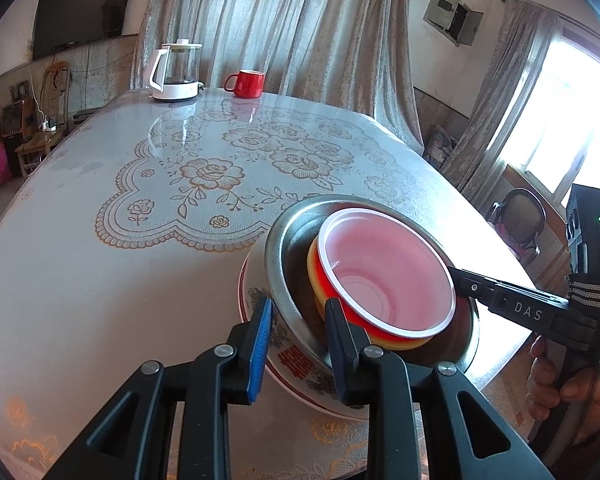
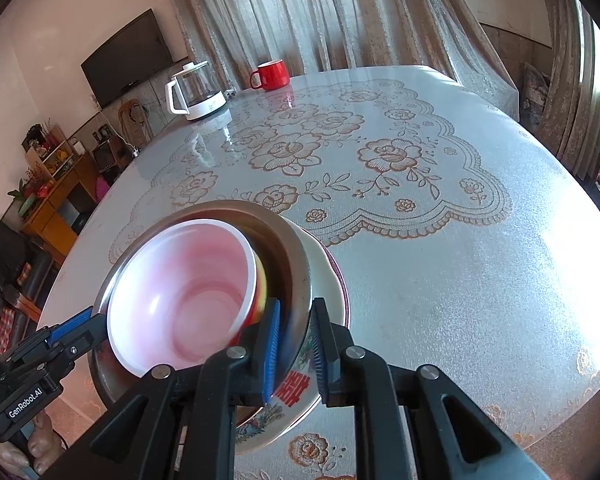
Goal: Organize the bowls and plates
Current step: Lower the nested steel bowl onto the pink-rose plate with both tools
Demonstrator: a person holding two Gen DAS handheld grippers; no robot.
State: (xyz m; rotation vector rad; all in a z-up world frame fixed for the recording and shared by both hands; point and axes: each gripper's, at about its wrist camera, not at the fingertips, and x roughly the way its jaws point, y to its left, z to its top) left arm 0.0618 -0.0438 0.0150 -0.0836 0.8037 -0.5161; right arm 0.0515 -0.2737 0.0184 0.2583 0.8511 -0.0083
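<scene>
Both tongs gripped the stacked bowls' rims: left tongs (image 1: 298, 312) and right tongs (image 2: 298, 312) each pinched the steel bowl (image 1: 278, 240) and china bowl (image 2: 324, 268) above the surface (image 1: 100, 280).

My left gripper (image 1: 296, 340) points down and forward, its two black fingers nearly together, the blue pad (image 1: 260, 344) on the outer side and the other finger inside the rim it clamps; my right gripper (image 2: 296, 344) tilts down the same way, fingers narrow, blue pads pinching a rim between them; in the left view I see my right hand (image 1: 560, 376) wrapped round its handle, fingers curled; a hand (image 2: 32, 436) shows low in the right view.
</scene>
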